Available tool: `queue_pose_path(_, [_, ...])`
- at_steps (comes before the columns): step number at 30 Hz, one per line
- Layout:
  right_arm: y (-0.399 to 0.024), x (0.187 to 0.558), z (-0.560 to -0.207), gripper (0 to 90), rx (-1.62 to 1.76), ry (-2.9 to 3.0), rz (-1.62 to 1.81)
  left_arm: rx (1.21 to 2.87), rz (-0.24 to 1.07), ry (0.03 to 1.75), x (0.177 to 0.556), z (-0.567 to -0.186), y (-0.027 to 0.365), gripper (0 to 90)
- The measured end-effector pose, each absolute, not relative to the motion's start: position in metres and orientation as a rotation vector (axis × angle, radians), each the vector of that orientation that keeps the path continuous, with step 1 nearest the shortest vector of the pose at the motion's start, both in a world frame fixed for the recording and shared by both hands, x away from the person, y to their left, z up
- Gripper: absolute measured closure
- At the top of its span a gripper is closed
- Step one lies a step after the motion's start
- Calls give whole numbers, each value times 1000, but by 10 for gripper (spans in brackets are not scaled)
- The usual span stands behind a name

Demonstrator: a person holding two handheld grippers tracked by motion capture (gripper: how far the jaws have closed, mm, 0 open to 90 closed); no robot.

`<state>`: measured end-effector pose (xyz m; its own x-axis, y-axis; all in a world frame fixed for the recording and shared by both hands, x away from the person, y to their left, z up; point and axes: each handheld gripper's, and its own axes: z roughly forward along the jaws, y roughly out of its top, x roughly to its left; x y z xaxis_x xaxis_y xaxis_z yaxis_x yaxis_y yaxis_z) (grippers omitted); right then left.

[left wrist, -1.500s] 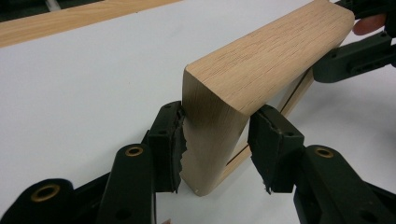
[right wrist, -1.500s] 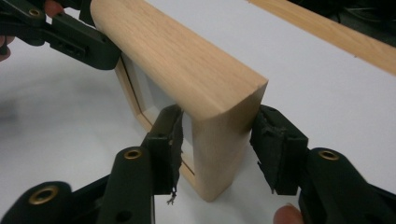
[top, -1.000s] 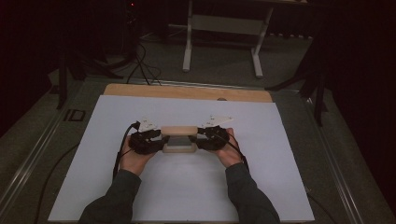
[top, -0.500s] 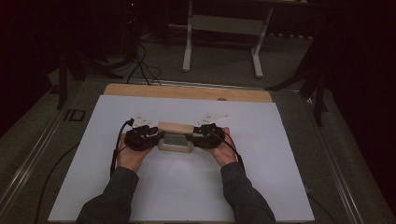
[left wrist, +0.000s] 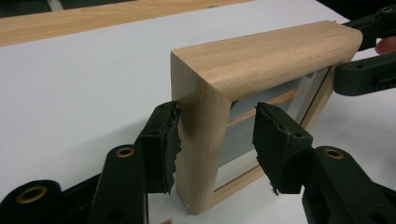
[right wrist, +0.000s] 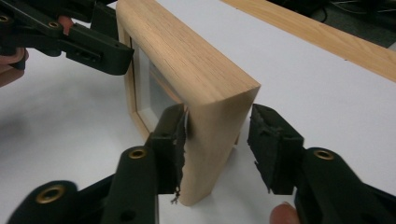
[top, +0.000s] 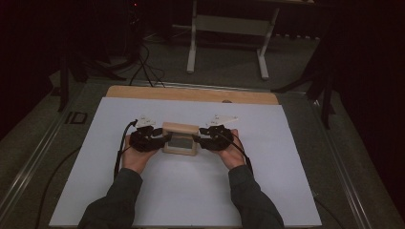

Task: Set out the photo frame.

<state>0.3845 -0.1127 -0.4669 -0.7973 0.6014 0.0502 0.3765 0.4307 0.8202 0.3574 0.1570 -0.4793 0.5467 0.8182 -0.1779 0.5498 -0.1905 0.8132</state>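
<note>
Reaching in from the bottom of the high view, two sleeved forearms bring the left tongs [top: 160, 139] and right tongs [top: 203, 140] to a small square light-wood picture frame with rounded edges and a glass pane [top: 180, 139], standing upright mid-frame on the smooth white worktop [top: 286, 191]. Both black tongs, their pads ragged, straddle opposite frame sides; the left have just been opening, one pad touching wood, and the right likewise stand spread. Beyond runs a pale wooden strip [top: 191, 94].

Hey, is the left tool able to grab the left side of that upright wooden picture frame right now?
Probably yes: the left tool already straddles the wooden picture frame's left post, its jaws having just opened, with nothing between them but the wood.
</note>
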Motion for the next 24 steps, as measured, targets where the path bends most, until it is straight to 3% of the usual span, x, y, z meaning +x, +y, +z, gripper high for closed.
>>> queue_pose_path(6, [-114, 386, -467, 603, 857, 2428, 1289, 1874, 357, 1133, 360, -482, 156, 508])
queue_pose_path(24, [-117, 397, -466, 603, 901, 2415, 1277, 1904, 357, 1138, 358, -482, 148, 520])
